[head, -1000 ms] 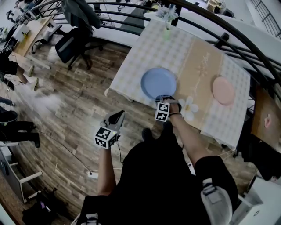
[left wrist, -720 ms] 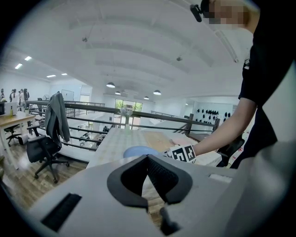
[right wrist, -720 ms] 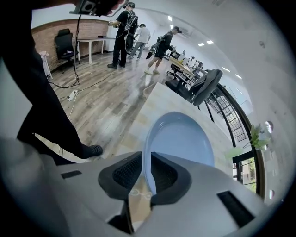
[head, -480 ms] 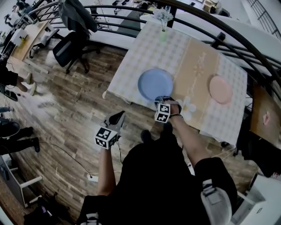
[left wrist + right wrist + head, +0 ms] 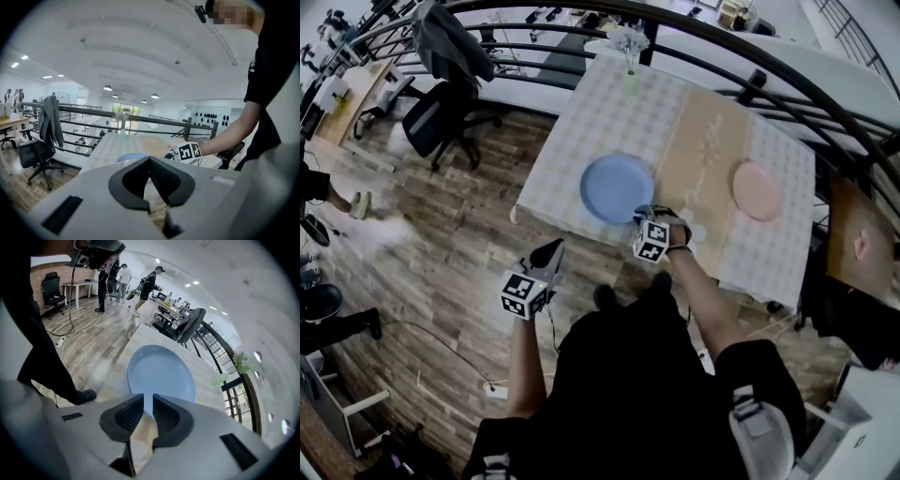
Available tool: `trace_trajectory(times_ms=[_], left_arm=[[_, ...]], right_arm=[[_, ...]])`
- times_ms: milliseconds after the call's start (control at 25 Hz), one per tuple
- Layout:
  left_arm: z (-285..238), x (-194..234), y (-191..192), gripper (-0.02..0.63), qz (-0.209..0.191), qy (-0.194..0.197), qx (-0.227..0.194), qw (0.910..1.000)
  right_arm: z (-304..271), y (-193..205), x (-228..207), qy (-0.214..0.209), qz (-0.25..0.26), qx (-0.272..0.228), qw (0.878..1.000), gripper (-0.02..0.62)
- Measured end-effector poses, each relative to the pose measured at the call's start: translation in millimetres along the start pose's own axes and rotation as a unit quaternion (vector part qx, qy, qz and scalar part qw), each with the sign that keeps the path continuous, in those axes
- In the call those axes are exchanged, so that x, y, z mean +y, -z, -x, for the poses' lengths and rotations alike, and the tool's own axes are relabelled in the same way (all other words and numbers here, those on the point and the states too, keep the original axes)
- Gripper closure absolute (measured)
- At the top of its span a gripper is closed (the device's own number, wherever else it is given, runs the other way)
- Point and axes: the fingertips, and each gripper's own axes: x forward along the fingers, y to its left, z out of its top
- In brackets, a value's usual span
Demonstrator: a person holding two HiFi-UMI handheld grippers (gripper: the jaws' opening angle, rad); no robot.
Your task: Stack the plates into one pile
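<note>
Plates: 2, i.e. 1 blue plate (image 5: 617, 187) at 9 o'clock on the table (image 5: 581, 112), 1 pink plate (image 5: 757, 191) at 3. Table: 1. Beige runner (image 5: 705, 141): 1. Flower vase (image 5: 630, 75): 1, at 12. Grippers: 2, left gripper (image 5: 551, 248) & right gripper (image 5: 645, 214). Office chair (image 5: 431, 117): 1. Jacket (image 5: 445, 42): 1.
</note>
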Motion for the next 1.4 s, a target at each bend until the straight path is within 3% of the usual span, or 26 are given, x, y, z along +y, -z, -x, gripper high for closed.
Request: trace_trajectory(times_ms=[560,1400], left_arm=[[-58,-47,-24,0.606,-0.021,0.040,0.007,0.9989],[-144,-131,-49,0.606,-0.024,0.047,0.014,0.9985]], right_arm=[[34,102,-28,0.031,-0.061,0.032,0.997,0.538],[76,252,-72,0.051,-0.096,0.061,0.992,0.540]])
